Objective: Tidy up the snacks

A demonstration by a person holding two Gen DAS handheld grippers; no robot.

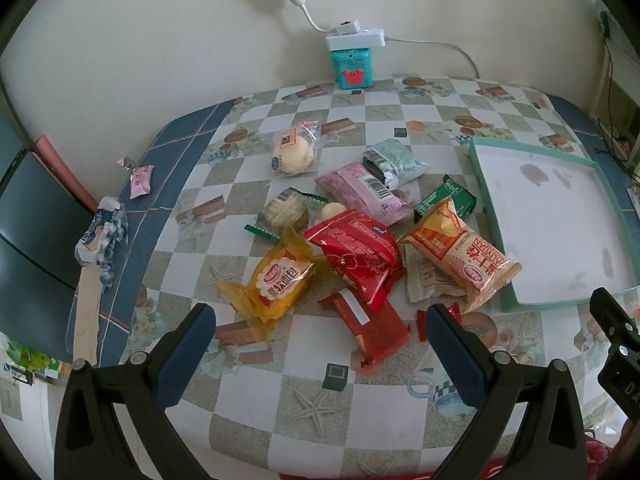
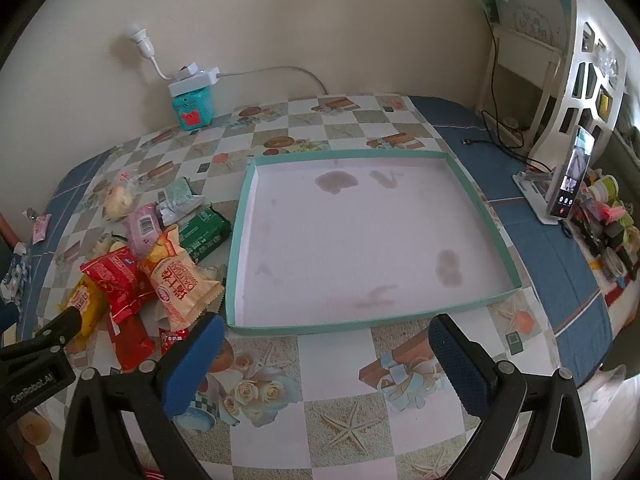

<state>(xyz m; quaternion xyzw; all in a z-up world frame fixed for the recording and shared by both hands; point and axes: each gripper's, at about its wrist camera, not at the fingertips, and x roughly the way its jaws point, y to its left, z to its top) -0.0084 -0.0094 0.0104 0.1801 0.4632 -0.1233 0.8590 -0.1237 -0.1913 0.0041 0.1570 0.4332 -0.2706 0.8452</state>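
Snacks sit in a loose pile on the checkered surface (image 1: 280,420), just left of the shallow teal-rimmed tray (image 2: 476,196); tray holds nothing but stains. Left wrist view shows the pile best, roughly a dozen packs: yellow pack (image 1: 276,276), red "nice" pack (image 1: 356,256), flat red pack (image 1: 368,328), orange-cream "DALIYUAN" pack (image 1: 464,256), pink pack (image 1: 360,190), two green ones (image 1: 444,200), grey-green pack (image 1: 396,160), clear-wrapped bun (image 1: 292,150). One pink candy (image 1: 140,178) lies well apart at the blue border. Only the right wrist view shows the whole tray, plus a phone on a stand (image 2: 568,176) and a "GenRobot.AI" label on the other gripper's body. Left gripper (image 1: 320,320) released, hanging over the flat red pack. Right gripper (image 2: 326,330) released, at the tray's near rim.
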